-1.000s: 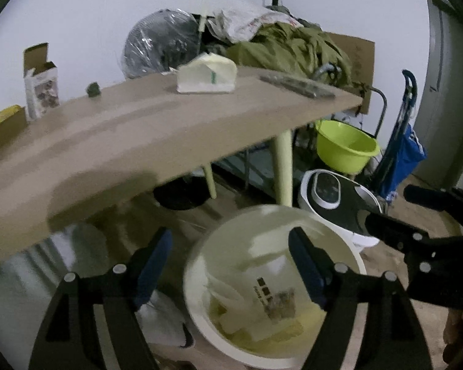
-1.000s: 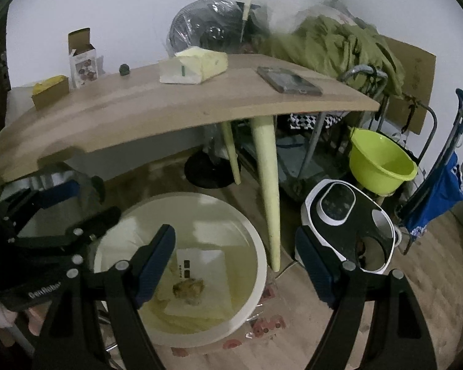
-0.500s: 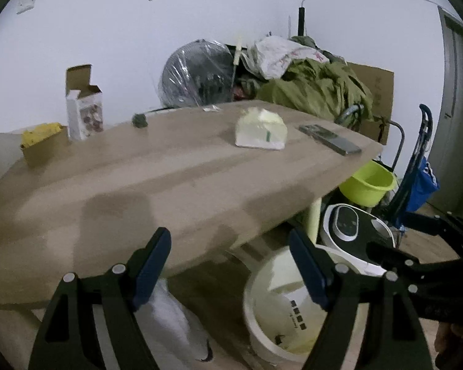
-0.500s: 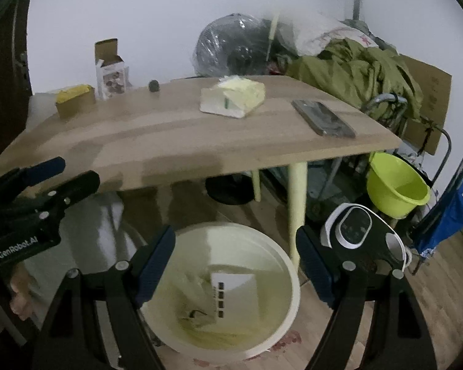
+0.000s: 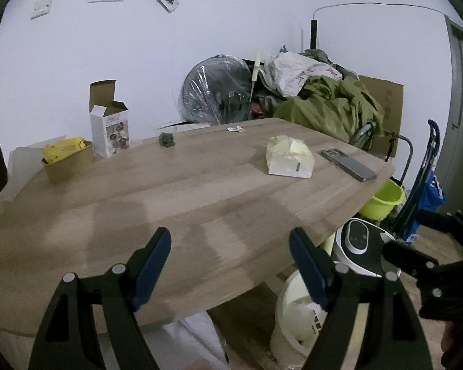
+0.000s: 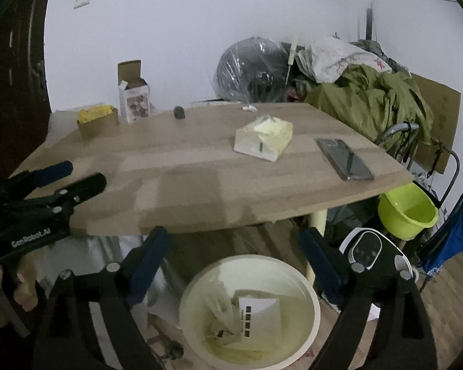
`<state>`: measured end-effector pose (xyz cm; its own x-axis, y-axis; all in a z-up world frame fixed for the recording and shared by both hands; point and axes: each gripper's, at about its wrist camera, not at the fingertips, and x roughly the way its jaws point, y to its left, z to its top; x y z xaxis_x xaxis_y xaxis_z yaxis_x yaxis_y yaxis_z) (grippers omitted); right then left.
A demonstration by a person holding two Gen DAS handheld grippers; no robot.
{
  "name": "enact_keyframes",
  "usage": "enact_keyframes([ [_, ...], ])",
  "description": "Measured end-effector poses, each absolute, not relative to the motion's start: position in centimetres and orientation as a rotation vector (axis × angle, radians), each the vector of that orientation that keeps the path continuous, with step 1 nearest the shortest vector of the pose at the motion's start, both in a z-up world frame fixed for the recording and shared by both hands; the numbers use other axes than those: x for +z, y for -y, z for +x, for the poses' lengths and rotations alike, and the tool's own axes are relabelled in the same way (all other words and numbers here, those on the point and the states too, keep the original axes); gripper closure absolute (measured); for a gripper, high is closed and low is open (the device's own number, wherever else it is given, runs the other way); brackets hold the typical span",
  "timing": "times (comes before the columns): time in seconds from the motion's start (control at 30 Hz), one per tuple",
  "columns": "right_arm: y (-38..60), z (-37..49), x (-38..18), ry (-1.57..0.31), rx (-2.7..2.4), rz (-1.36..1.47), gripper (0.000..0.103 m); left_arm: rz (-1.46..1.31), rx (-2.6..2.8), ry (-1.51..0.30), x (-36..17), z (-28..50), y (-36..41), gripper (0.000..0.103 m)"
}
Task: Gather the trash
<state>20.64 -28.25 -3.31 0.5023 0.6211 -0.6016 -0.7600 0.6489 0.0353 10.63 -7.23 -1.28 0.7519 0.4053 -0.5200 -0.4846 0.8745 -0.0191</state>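
A cream trash bin (image 6: pixel 250 311) stands on the floor under the table's near edge, with paper scraps inside; it also shows in the left wrist view (image 5: pixel 296 323). My left gripper (image 5: pixel 230 256) is open and empty above the wooden table (image 5: pixel 169 203). My right gripper (image 6: pixel 236 256) is open and empty, above the bin. On the table lie a small green crumpled scrap (image 5: pixel 166 139), a white wrapper scrap (image 5: pixel 236 129), an open white box (image 5: pixel 109 129) and a brown cardboard bowl with yellow trash (image 5: pixel 66 157).
A yellow tissue pack (image 5: pixel 288 160) and a phone (image 5: pixel 348 165) lie on the table's right part. Right of the table on the floor are a white appliance (image 6: pixel 373 252), a green basin (image 6: pixel 407 212) and a blue trolley bag (image 6: pixel 456 231). Clutter is piled behind.
Both grippers have risen from low over the bin to table height. The left one now looks across the tabletop. Both stay open and empty.
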Motion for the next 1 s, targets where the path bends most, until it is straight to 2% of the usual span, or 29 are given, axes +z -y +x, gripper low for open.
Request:
enact_keyframes([
  [0.13, 27.8, 19.8, -1.7, -0.597, 0.85, -0.232, 0.006, -0.167, 0.481, -0.542, -0.6, 9.9, 5.9, 0.022],
  [0.2, 27.6, 19.5, -0.9, -0.585, 0.85, -0.229, 0.005, -0.169, 0.467, -0.538, -0.2, 9.5, 5.2, 0.013],
  [0.4, 26.9, 18.5, 0.9, -0.568, 0.845, -0.237, 0.003, -0.153, 0.437, -0.526, 1.2, 8.4, 4.0, 0.005],
  [0.7, 25.7, 16.8, 3.3, -0.557, 0.848, -0.236, 0.003, -0.154, 0.373, -0.476, 3.9, 7.1, 1.7, 0.003],
  [1.0, 25.3, 15.7, 4.3, -0.541, 0.823, -0.237, 0.003, -0.152, 0.314, -0.47, 4.4, 7.0, 0.8, 0.003],
])
